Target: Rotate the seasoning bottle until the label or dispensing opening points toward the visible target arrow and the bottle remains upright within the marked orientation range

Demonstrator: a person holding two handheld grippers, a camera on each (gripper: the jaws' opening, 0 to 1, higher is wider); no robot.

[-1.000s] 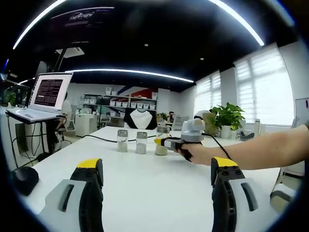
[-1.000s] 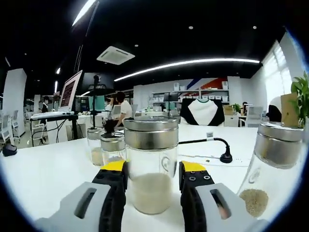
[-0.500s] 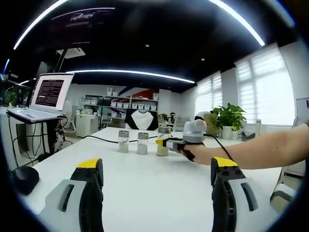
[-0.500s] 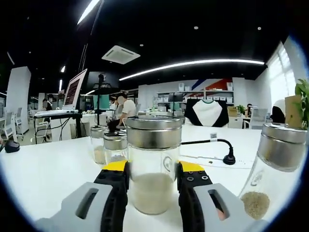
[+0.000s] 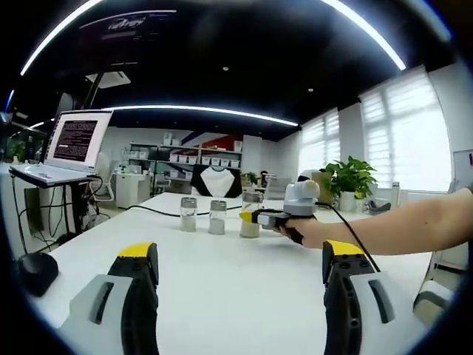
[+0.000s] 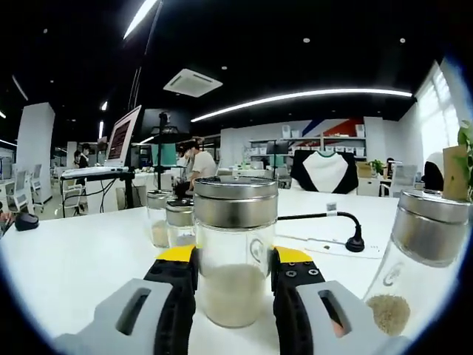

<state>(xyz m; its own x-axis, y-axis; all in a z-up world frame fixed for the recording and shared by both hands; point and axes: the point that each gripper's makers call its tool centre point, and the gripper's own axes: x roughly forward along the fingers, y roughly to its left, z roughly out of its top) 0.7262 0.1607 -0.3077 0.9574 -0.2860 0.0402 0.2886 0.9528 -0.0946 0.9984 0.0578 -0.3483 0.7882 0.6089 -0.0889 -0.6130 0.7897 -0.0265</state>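
Right gripper grasps the upright clear glass, steel-lidded seasoning bottle between its jaws, axis vertical; left gripper released, well apart.

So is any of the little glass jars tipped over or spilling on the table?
No, nothing stands out. The glass seasoning bottle with the metal lid stands upright between the right gripper jaws, its pale powder inside. The other lidded glass bottles stand upright on the white table, with no spill visible.
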